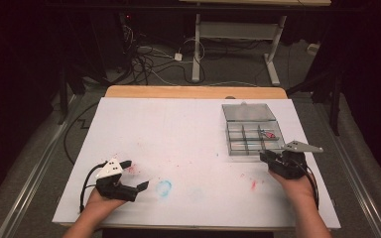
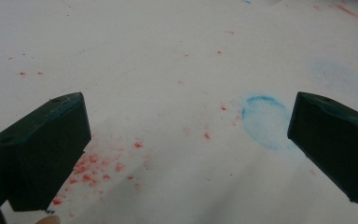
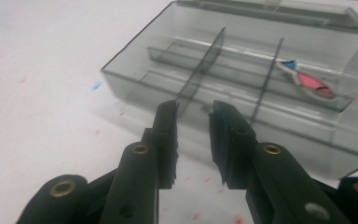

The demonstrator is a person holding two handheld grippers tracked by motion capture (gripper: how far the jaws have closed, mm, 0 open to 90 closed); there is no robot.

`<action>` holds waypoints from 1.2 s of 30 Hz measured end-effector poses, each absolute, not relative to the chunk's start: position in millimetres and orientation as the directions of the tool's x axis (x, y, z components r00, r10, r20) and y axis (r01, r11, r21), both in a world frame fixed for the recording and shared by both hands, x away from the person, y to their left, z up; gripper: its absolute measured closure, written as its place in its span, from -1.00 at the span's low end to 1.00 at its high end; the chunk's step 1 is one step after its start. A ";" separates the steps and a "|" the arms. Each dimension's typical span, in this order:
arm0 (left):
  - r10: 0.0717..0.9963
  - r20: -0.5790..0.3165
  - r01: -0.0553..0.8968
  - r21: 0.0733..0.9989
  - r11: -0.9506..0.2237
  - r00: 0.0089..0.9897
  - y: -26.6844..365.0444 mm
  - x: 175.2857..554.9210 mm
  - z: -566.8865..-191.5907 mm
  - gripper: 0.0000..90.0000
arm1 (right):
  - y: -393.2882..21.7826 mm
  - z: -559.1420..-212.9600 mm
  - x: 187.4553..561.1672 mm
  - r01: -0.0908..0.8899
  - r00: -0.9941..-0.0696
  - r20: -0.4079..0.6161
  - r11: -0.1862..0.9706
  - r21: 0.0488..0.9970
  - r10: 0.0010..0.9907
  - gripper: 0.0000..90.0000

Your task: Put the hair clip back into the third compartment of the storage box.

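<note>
A clear plastic compartment box (image 1: 227, 135) lies at the far right of the white table sheet (image 1: 178, 129), its lid (image 1: 248, 112) folded open behind it. A pink and blue fishing lure (image 1: 269, 133) lies in one far right compartment, and the other compartments look bare. My right gripper (image 1: 269, 157) sits just in front of the box's near edge. In the right gripper view its jaws point at the box wall (image 3: 135, 84), a narrow gap between them and nothing in it (image 3: 193, 109); the lure (image 3: 310, 81) lies beyond. My left gripper (image 1: 135, 173) rests at the near left, open wide and holding nothing (image 2: 189, 116).
A blue ring stain (image 1: 164, 188) and red smudges (image 1: 252, 184) mark the sheet; the ring (image 2: 265, 121) lies between the left jaws' line of sight. A wooden table edge (image 1: 193, 91) runs along the back. Cables and a desk frame (image 1: 197, 44) stand on the floor beyond.
</note>
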State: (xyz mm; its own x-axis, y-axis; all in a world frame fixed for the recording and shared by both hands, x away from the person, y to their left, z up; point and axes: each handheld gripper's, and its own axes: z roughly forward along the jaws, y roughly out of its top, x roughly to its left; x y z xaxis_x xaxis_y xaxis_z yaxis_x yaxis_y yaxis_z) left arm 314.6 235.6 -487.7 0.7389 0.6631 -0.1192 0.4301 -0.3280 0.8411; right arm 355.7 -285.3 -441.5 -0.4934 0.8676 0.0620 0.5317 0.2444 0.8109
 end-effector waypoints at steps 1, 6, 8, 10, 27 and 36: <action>0.663 -0.119 0.430 0.841 -0.328 0.739 235.6 314.5 -487.7 -1.00 | -281.6 -445.7 349.8 0.532 -0.501 0.067 0.246 0.810 0.863 0.61; 0.662 -0.115 0.428 0.841 -0.332 0.740 235.6 314.3 -487.5 -1.00 | -273.3 -458.7 339.5 0.538 -0.520 0.080 0.253 0.804 0.851 0.57; 0.661 -0.117 0.428 0.841 -0.331 0.741 235.7 314.4 -487.5 -1.00 | -271.5 -461.3 337.0 0.538 -0.522 0.084 0.252 0.804 0.849 0.55; 0.660 -0.119 0.428 0.842 -0.329 0.742 235.7 314.7 -487.5 -1.00 | -268.2 -464.4 331.4 0.534 -0.531 0.097 0.243 0.810 0.842 0.45; 0.662 -0.115 0.425 0.843 -0.329 0.741 236.3 313.9 -487.1 -1.00 | -256.2 -473.7 321.2 0.514 -0.559 0.114 0.236 0.825 0.821 -0.99; 0.674 -0.122 0.430 0.848 -0.311 0.728 237.7 313.6 -487.0 -1.00 | -260.4 -467.1 307.6 0.433 -0.534 0.054 0.218 0.875 0.844 -0.99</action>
